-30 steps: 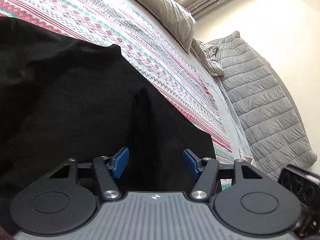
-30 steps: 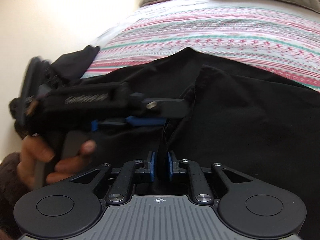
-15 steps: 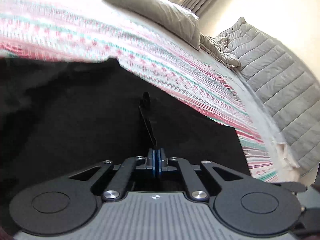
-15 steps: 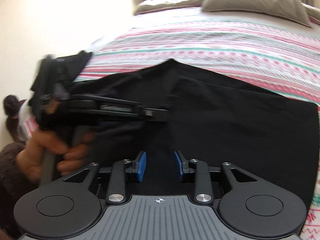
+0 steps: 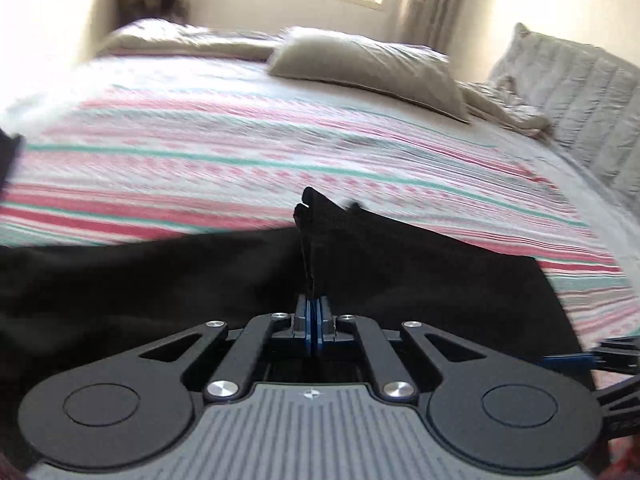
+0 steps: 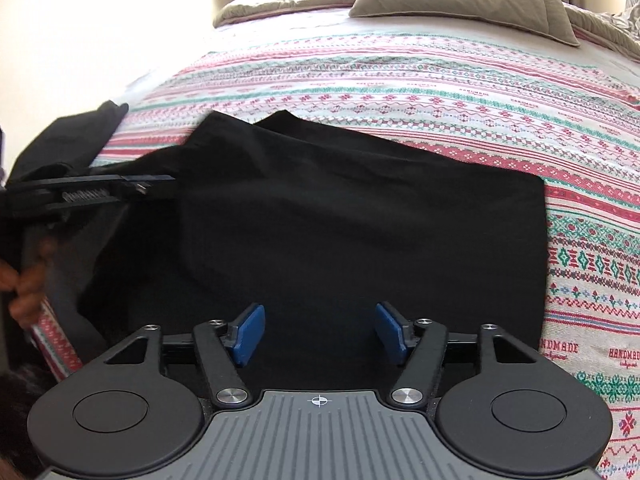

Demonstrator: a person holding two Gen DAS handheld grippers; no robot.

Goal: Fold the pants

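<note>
On a striped bedspread (image 6: 400, 80), black pants (image 6: 340, 220) lie across the near edge of the bed, their right end squared off flat and their left end trailing over the side. We hold the left gripper (image 5: 311, 322) with its blue pads pressed together on a pinch of the cloth, which stands up from between them in a narrow ridge; from the right wrist view the same tool (image 6: 152, 188) reaches in level from the left, our hand (image 6: 24, 288) on its grip. We judge that the pinch is there to lift this side and carry it over the rest. Our right gripper (image 6: 320, 334) hovers low over the near part of the pants, jaws spread wide and holding nothing, placed, we think, to take a second hold or to pin the fabric while the other side travels. The left view is blurred, so finer detail is lost. Pillows (image 5: 368, 68) and a grey quilt (image 5: 580, 92) rest far off at the head of the bed, well clear of the work
</note>
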